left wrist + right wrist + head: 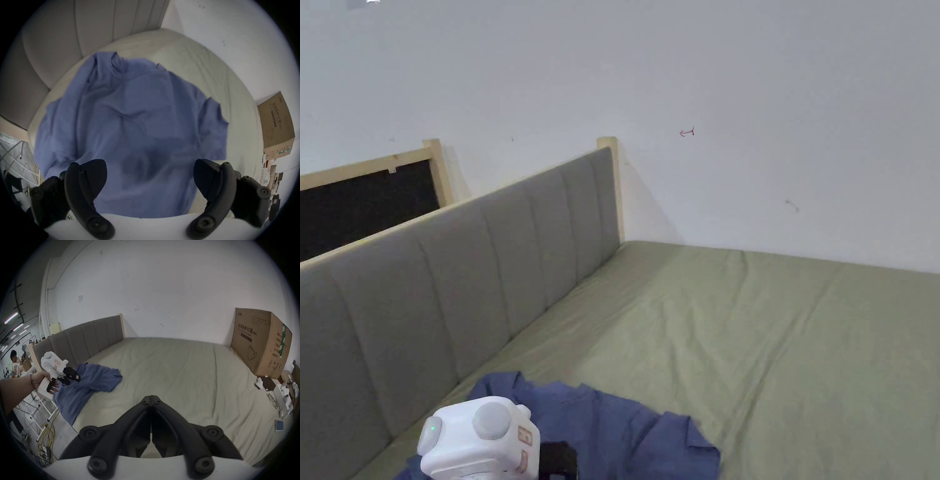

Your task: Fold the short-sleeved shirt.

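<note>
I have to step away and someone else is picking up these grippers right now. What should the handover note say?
Left gripper: open, hovering above the blue shirt, holding nothing.
Right gripper: shut, empty, over bare green bed sheet, well away from the shirt.
Shirt: rumpled, near the bed corner by the grey headboard, one end hanging off the mattress edge.
Done: no fold visible.
Left: pull it fully onto the bed, flatten it, fold the sleeves in, then fold the body.

Soft matt blue cloth short-sleeved shirt [129, 113] lay creased on matt olive-green cotton-like bedsheet [170, 369] (wrinkled); padded grey fabric headboard [456, 300], brown cardboard box [259, 344] looked dull.
</note>
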Motion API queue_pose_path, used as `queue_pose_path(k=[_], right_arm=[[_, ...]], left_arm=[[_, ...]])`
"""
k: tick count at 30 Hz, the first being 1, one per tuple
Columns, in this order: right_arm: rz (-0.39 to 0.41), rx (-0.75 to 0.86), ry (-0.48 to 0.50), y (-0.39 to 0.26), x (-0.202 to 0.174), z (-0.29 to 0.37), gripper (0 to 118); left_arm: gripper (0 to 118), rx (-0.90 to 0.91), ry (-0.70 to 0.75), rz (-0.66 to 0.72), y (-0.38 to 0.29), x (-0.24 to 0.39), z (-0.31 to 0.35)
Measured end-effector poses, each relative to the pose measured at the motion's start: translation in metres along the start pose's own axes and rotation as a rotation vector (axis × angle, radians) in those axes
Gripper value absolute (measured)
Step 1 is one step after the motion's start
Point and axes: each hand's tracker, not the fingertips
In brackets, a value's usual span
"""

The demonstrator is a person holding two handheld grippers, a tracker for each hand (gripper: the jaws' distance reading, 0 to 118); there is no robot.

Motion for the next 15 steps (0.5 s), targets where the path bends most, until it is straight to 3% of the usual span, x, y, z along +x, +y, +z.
queue_pose_path(k=[4,6,9,12,13,15], right_arm=[[-0.014,-0.044,0.005,-0.003,0.002,-0.011,0],[-0.007,-0.054,0.005,-0.005,-0.001,-0.013,0],[0.002,-0.061,0.012,-0.007,-0.005,-0.016,0],[-0.004,-0.061,0.026,-0.008,-0.009,-0.018,0],[-0.007,-0.063,0.029,-0.008,-0.010,-0.018,0],[-0.014,-0.069,0.037,-0.006,-0.010,-0.015,0]], left_arm=[[116,-0.134,0.080,-0.066,-0.010,0.004,-0.063],[118,-0.053,0.108,-0.164,-0.019,0.018,-0.061],[118,0.019,0.136,-0.112,-0.031,0.016,-0.059],[115,0.053,0.111,-0.155,-0.039,0.008,-0.054],[105,0.077,0.104,-0.141,-0.042,0.007,-0.049],[43,0.157,0.131,-0.199,-0.049,0.005,-0.036]])
